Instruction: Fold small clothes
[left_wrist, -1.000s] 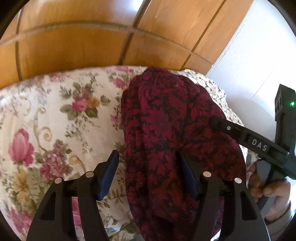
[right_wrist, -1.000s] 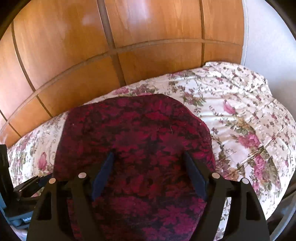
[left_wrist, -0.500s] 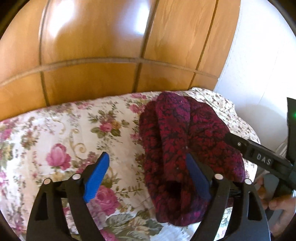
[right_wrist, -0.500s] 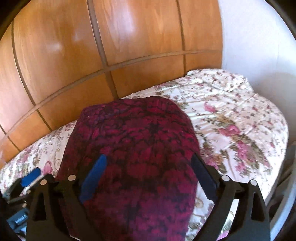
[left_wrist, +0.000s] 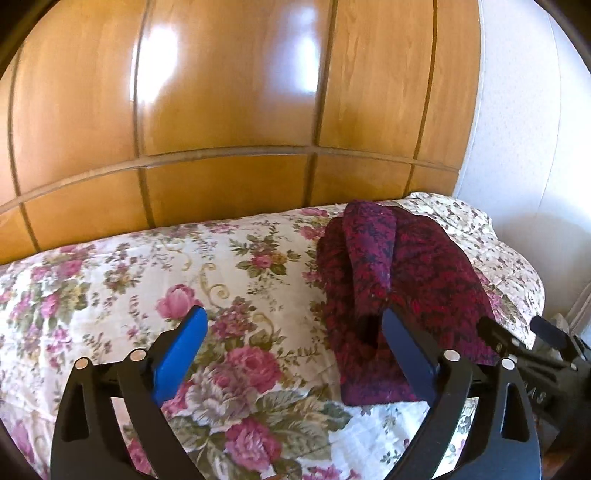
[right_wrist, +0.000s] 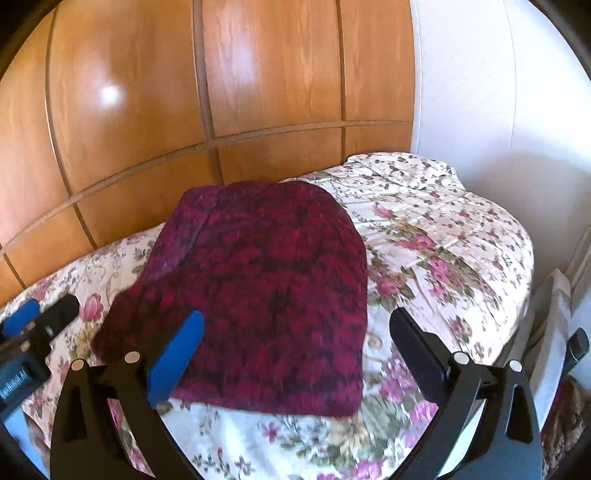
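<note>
Since earlier frame, both grippers opened, backed off folded garment (right_wrist: 266, 288).

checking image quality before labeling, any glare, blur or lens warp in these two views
Left wrist view: bright glare patches on the wooden panels, whose grooves bow from fisheye warp; the red garment is sharp. Right wrist view: a smaller glare spot, the floral bedspread smears near the bottom edge.

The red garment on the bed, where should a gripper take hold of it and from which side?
Probably the near folded edge of the red garment, approached from the front and slightly above. That edge lies thick, faces both open grippers, and is clear on the floral bedspread; the far edge sits by the wooden panels.
</note>
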